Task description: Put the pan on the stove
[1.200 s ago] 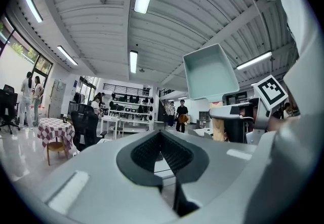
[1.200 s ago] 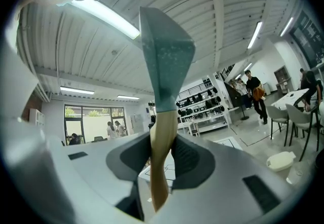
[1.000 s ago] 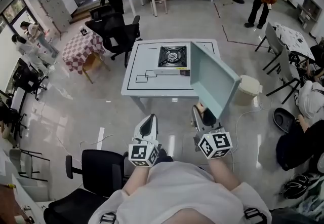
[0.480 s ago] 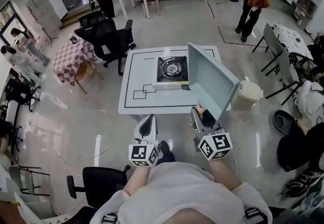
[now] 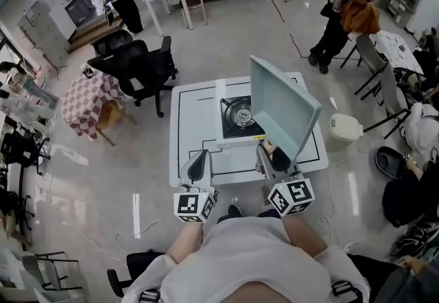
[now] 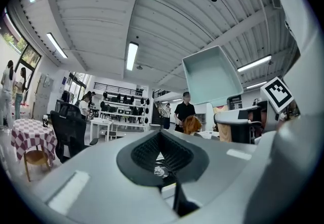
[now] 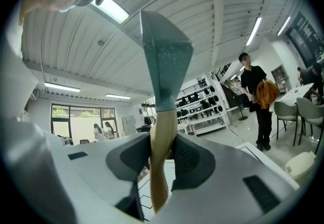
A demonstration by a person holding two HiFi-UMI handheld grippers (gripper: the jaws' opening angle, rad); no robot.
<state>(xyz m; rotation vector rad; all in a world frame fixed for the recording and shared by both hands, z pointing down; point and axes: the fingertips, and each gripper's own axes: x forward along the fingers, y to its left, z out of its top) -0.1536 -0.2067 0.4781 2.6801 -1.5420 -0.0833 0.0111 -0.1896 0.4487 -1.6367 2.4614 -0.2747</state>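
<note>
Your right tongs (image 5: 272, 156) clamp the wooden handle (image 7: 161, 157) of the pale green pan (image 5: 282, 104), which is raised and tilted over the table (image 5: 195, 131) by the stove (image 5: 239, 118). Your left tongs (image 5: 198, 166) are closed and empty.

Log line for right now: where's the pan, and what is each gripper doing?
pan: raised, tilted, not on stove | right gripper: shut on wooden handle | left gripper: shut, empty

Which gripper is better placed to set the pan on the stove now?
Right. The right gripper grips the pan by its handle, holding it tilted above the table, close to the stove. The left gripper is shut and holds nothing.
</note>
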